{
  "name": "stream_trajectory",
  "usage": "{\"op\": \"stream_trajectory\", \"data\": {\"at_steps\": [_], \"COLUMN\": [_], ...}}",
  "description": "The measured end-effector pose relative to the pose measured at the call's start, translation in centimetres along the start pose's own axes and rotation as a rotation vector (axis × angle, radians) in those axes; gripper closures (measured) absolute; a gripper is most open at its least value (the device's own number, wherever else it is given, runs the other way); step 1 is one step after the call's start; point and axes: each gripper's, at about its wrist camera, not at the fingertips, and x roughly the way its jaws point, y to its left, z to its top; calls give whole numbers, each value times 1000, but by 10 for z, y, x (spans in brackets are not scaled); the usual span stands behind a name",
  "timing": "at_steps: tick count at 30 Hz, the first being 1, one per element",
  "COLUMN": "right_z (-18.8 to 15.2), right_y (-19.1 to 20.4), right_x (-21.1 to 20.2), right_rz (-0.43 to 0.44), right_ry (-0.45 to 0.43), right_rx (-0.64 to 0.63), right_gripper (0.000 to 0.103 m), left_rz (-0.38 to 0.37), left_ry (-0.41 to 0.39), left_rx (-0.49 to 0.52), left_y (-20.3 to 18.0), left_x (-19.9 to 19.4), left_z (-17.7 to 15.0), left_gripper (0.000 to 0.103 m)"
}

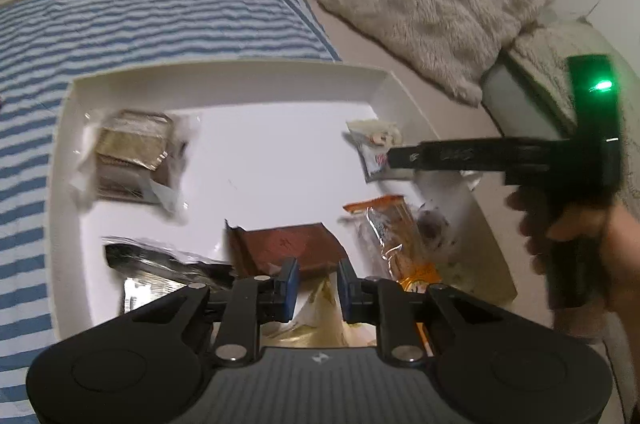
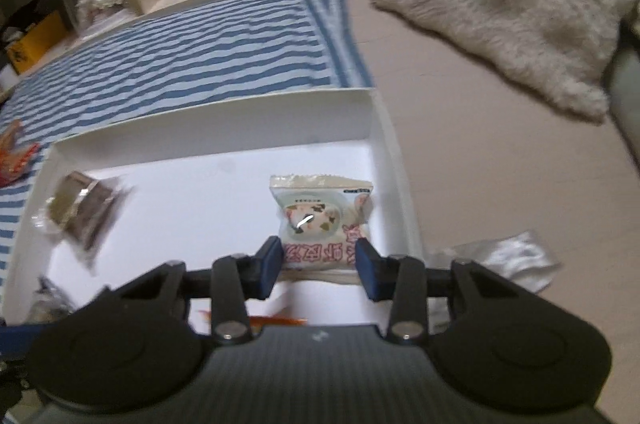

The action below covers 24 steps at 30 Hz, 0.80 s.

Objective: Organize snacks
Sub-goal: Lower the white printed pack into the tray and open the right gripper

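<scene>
Fingers, left gripper [image 1: 318, 284]: drawn together, seemingly clamped on pale yellow packet [image 1: 316, 308] at near edge of white box [image 1: 224, 80]; being picked or being placed, cannot tell which.
Fingers, right gripper [image 2: 318, 264]: pressed on both sides of cat-print packet [image 2: 320, 220], over right part of box floor, near right wall.
Near half of box: brown packet [image 1: 288, 248], dark silvery packet [image 1: 160, 260] and orange packet [image 1: 392, 232] inside, loosely scattered, not lined up.
Far left of box: clear-wrapped pack [image 1: 128, 156] inside, apart from the rest.
Outside box: silvery wrapper [image 2: 516, 256] on bed [image 2: 480, 144] just right of box; red-orange packet [image 2: 16, 152] on striped cloth [image 2: 180, 44] to left.
Done: most snacks gathered in box, by the look of it.
Left: both held packets to set down, two strays to bring in, perhaps tidier rows.
</scene>
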Motion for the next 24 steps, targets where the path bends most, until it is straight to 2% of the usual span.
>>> {"op": "stream_trajectory", "data": {"at_steps": [6, 12, 16, 24], "right_z": [-11, -19, -23, -29], "right_y": [-12, -8, -6, -4], "right_x": [-19, -32, -44, -74], "right_rz": [49, 93, 110, 135], "right_ry": [-3, -6, -14, -49], "right_rx": [8, -4, -5, 2], "right_gripper": [60, 60, 60, 49], "left_rz": [26, 44, 56, 82], "left_ry": [20, 14, 9, -19], "left_rx": [8, 29, 34, 40], "left_y": [-1, -4, -5, -9], "left_x": [23, 17, 7, -22], "left_z": [1, 7, 7, 6], "left_gripper": [81, 81, 76, 40]}}
